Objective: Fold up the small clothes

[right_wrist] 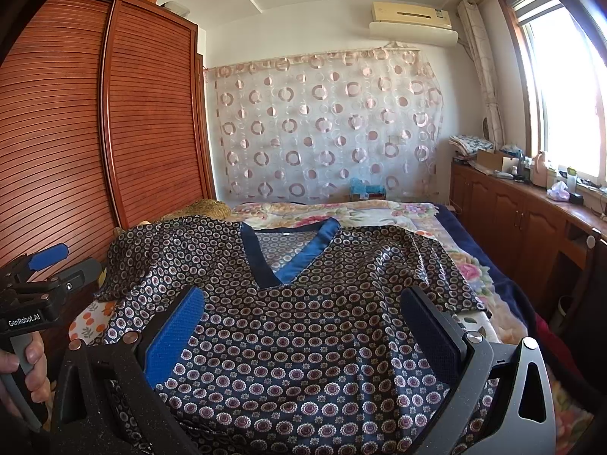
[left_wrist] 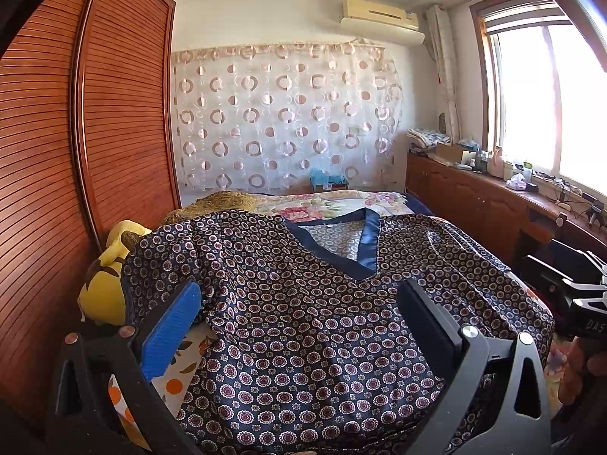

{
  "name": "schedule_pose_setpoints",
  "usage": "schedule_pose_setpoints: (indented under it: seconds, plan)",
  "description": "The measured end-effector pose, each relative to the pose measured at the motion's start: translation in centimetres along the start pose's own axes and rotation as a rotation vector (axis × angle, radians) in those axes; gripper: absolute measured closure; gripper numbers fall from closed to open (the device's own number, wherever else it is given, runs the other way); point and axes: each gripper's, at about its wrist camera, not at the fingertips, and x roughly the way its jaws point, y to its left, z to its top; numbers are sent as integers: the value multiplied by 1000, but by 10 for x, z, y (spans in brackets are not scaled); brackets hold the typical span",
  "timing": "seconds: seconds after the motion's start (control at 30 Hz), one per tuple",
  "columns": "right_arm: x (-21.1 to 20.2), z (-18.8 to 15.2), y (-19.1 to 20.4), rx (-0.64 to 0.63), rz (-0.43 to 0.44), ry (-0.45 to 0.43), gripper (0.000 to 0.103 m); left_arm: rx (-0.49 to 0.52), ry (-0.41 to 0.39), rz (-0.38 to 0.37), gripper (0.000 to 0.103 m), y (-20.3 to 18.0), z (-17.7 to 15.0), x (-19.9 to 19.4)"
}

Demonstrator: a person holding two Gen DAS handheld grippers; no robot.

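Observation:
A dark blue patterned top [left_wrist: 303, 322] with a plain blue V-neck collar [left_wrist: 364, 242] lies spread flat, front up, on the bed; it also shows in the right wrist view [right_wrist: 303, 333]. Its left sleeve drapes over a yellow plush toy [left_wrist: 102, 288]. My left gripper [left_wrist: 299, 295] is open and empty, held above the lower left part of the top. My right gripper [right_wrist: 303, 299] is open and empty above the lower middle of the top. Each gripper shows at the edge of the other's view.
A floral bedspread [right_wrist: 379, 212] covers the bed. A slatted wooden wardrobe [right_wrist: 114, 113] stands close on the left. A wooden cabinet [right_wrist: 512, 212] with clutter runs under the window on the right. A ring-patterned curtain [right_wrist: 322, 125] hangs behind the bed.

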Motion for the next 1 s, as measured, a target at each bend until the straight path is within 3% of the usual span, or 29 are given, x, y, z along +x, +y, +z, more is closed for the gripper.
schedule_pose_setpoints:
  seconds: [1.0]
  plan:
    - [0, -1, 1, 7, 0, -10, 0, -4, -16, 8, 0, 0, 0, 2]
